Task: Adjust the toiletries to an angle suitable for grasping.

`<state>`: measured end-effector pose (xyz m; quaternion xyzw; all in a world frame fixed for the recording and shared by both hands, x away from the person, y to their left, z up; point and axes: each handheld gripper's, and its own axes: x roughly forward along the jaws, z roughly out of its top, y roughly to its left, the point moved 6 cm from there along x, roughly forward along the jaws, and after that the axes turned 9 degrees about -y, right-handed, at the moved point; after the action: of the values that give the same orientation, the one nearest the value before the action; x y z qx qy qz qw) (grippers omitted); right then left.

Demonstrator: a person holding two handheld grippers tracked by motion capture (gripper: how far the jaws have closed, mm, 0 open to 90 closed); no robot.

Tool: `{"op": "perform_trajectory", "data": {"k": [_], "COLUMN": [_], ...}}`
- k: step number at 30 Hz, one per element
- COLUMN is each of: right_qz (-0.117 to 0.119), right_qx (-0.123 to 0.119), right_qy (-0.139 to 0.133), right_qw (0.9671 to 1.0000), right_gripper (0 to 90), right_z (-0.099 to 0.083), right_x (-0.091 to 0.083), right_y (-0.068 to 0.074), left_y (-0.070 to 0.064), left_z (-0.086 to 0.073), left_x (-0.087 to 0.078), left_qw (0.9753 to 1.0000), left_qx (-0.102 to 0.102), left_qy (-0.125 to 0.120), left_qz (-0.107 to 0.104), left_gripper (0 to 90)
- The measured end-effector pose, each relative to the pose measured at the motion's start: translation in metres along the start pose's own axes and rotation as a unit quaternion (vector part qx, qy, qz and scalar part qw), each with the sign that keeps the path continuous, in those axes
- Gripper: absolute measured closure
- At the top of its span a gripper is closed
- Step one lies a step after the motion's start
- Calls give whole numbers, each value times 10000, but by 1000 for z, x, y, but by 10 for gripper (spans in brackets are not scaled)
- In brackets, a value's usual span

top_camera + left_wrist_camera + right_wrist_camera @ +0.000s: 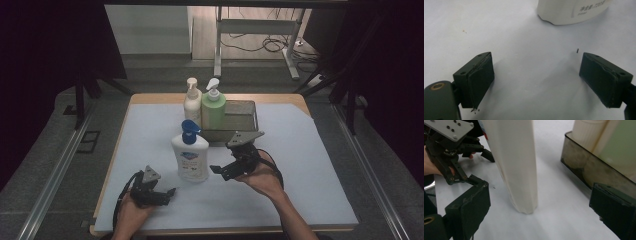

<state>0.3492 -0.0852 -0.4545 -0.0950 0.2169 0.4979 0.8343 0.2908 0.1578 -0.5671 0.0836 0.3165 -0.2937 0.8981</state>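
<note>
the white bottle [190, 157] with a blue pump stands upright on the surface [310, 165], between the two claws and just in front of the tray [246, 116]. the right claw [218, 171] is released, jaws spread wide, its opening facing the bottle without touching it. the left claw [171, 192] rests low on the surface, also released, jaws apart, near the bottle's base. a cream bottle [192, 102] and a green bottle [213, 107] stand in the tray.
</note>
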Motion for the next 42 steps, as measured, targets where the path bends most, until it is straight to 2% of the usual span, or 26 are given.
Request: {"op": "perform_trajectory", "data": {"k": [9, 16, 31, 37, 40, 42], "right_qz": [208, 331, 392, 429, 583, 611], "right_qx": [-79, -280, -595, -665, -667, -675], "right_qy": [-6, -15, 69, 40, 3, 0], "right_qw": [9998, 9991, 9974, 9969, 9961, 9958], "right_gripper": [105, 130, 179, 260, 347, 352], "right_z": [11, 21, 27, 30, 31, 30], "right_x": [17, 33, 60, 65, 65, 65], "right_y": [7, 16, 23, 25, 27, 28], "left_y": [0, 0, 0, 0, 0, 0], "left_z": [0, 0, 0, 0, 0, 0], "left_x": [0, 0, 0, 0, 0, 0], "left_qw": [10000, 10000, 10000, 10000, 10000, 10000], "left_qx": [1, 7, -2, -13, -14, -5], "left_qy": [3, 2, -8, -18, -18, -10], "left_qz": [2, 2, 4, 5, 6, 6], "left_gripper": [122, 122, 122, 122, 122, 122]}}
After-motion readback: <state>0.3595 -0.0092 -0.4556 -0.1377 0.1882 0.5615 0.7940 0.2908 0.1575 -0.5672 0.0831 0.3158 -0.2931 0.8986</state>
